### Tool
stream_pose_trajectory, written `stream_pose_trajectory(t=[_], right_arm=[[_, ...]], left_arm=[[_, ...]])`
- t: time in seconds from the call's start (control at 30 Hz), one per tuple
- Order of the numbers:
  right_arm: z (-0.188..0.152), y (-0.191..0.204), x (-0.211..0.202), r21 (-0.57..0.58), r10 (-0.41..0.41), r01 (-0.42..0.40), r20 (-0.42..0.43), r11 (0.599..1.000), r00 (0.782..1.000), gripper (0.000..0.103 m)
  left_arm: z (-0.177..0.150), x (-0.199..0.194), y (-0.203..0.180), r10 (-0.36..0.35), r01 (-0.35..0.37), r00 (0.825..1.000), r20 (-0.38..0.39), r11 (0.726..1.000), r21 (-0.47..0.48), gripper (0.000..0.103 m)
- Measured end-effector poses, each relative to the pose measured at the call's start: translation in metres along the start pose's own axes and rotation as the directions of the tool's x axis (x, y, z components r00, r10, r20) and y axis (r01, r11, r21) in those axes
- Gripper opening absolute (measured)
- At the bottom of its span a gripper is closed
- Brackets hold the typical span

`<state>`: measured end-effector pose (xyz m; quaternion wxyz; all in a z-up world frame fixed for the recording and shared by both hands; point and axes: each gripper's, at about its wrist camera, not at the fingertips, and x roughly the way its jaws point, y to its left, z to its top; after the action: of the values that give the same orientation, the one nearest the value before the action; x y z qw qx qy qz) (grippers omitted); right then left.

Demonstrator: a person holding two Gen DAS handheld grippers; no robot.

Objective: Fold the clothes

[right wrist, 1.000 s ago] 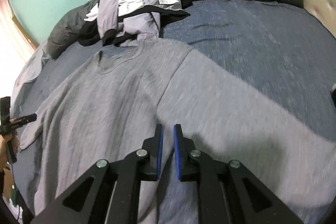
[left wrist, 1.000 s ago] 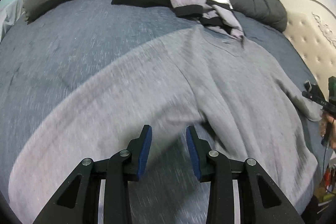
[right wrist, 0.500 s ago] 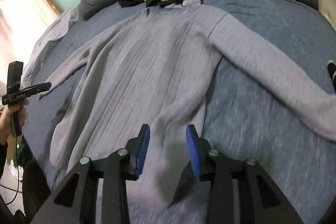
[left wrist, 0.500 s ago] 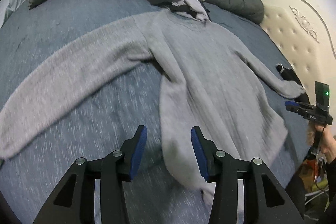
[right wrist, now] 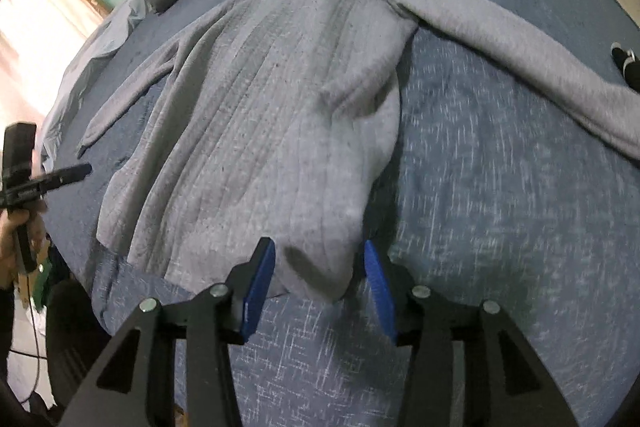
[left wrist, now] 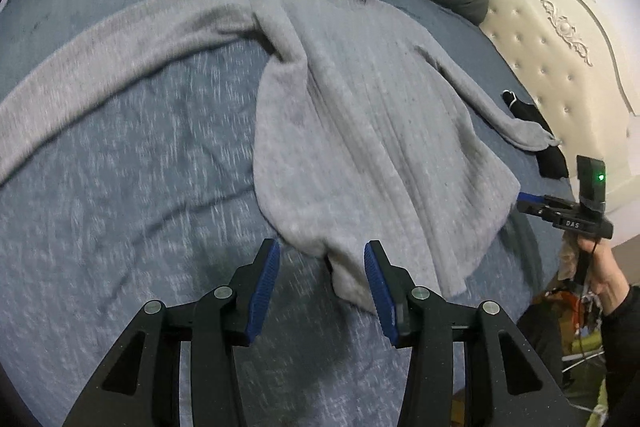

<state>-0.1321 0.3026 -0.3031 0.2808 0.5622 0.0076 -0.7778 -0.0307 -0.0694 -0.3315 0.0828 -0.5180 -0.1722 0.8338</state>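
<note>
A ribbed grey knit sweater (left wrist: pixel 360 131) is lying sleeves-out across the mottled blue bed (left wrist: pixel 120 187), mid-frame; the left gripper (left wrist: pixel 320 283) and right gripper (right wrist: pixel 316 279) are both gaping wide at its hem.

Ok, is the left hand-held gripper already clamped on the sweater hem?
No: the left hand-held gripper is open, its blue pads apart on either side of the grey sweater hem corner, not pressing it.

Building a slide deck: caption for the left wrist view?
Open left tool poised at the hem corner of a grey sweater spread on a blue bed.
</note>
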Motion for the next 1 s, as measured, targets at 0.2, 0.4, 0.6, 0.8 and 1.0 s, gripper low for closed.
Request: stream_pose_trajectory(t=[0.2, 0.4, 0.6, 0.8, 1.0], right_arm=[[-0.007, 0.002, 0.004, -0.005, 0.005, -0.005, -0.003, 1.000, 1.000, 0.044], [-0.008, 0.003, 0.001, -0.023, 0.023, -0.022, 0.021, 0.999, 1.000, 0.005], [-0.003, -0.006, -0.027, -0.029, 0.031, -0.028, 0.090, 0.999, 0.995, 0.003], [0.005, -0.049, -0.048, 0.057, -0.060, 0.054, 0.104, 0.997, 0.993, 0.002], [0.002, -0.072, -0.038, 0.100, -0.133, 0.124, 0.087, 0.987, 0.987, 0.002]], left_arm=[[-0.010, 0.014, 0.002, 0.007, -0.008, 0.999, -0.033, 1.000, -0.021, 0.048], [-0.017, 0.038, 0.016, -0.017, 0.011, 0.998, -0.062, 0.996, -0.093, 0.048], [-0.017, 0.049, 0.017, -0.041, 0.034, 0.998, -0.052, 0.992, -0.117, 0.048], [-0.009, 0.053, 0.016, -0.042, 0.038, 0.998, -0.040, 0.993, -0.109, 0.049], [-0.010, 0.060, 0.012, -0.028, 0.022, 0.998, -0.054, 0.994, -0.103, 0.052]])
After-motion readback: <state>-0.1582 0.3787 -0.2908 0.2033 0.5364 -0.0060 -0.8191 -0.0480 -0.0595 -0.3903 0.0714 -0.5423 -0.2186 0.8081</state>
